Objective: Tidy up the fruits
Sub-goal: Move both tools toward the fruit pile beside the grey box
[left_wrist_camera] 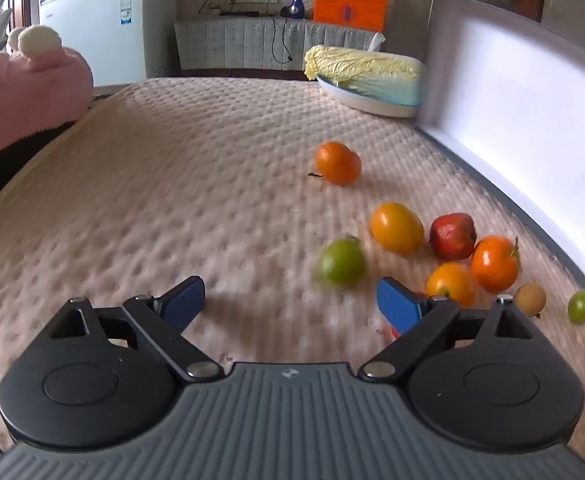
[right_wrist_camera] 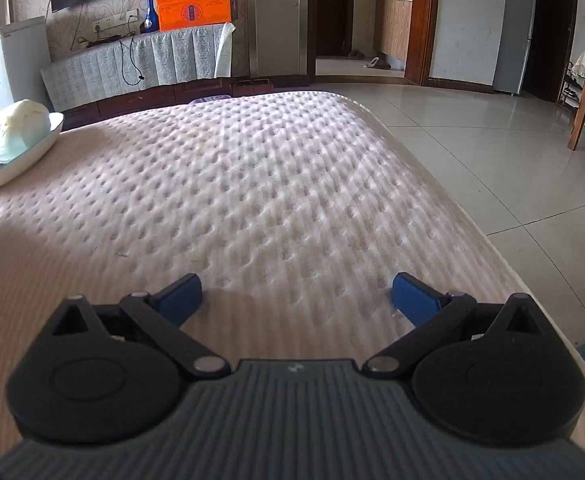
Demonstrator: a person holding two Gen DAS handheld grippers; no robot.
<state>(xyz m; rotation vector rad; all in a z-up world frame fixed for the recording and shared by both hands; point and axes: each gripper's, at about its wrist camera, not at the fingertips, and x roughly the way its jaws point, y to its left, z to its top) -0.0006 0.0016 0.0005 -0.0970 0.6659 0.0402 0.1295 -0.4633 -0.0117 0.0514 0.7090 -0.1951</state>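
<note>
White dish [left_wrist_camera: 366,102] holds cabbage [left_wrist_camera: 362,66]; fruits [left_wrist_camera: 396,228] loose on surface [left_wrist_camera: 172,200]. Left gripper [left_wrist_camera: 290,300], right gripper [right_wrist_camera: 296,298]: fingers wide, empty.

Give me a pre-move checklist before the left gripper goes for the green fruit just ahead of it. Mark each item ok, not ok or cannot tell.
1. Left gripper open and empty: ok, nothing between the blue pads.
2. Green fruit lined up with the gap: not ok, it sits ahead, toward the right finger.
3. Green fruit clear of its neighbours: ok, a gap separates it from the yellow-orange fruit.
4. Green fruit at rest: cannot tell, its outline is blurred.
5. Right gripper open and out of the way: ok, only bare quilted cover ahead.
6. Destination container for fruit: cannot tell; the white dish holds a cabbage.
</note>
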